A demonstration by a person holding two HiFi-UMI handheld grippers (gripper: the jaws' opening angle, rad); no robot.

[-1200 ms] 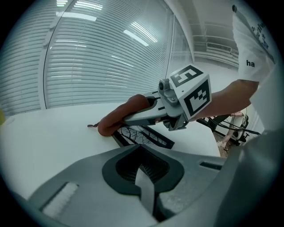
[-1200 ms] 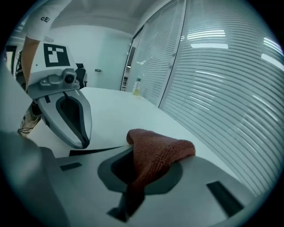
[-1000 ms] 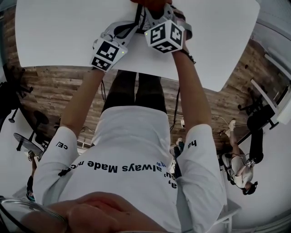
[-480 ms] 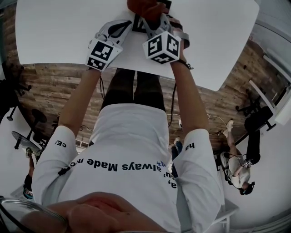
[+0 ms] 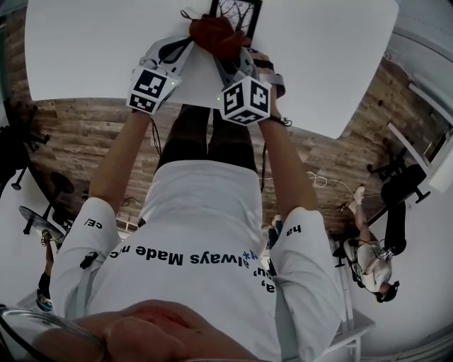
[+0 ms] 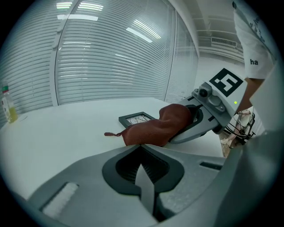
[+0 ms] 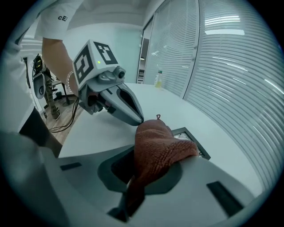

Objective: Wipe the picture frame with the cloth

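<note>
Vs 1 s ago: both grippers sit nearer in head view, picture frame (image 5: 237, 14) now showing, far side of table (image 5: 85, 49). R gripper (image 5: 225, 55) fingers clamped on cloth (image 5: 214, 34), which lies at frame's near edge. L gripper (image 5: 185, 44) fingers closed, empty, just beside cloth. Wipe prob. starting.

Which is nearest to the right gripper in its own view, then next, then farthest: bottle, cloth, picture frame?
1. cloth, clamped in the jaws.
2. picture frame, just beyond, to the right.
3. bottle, far back, near centre.
</note>
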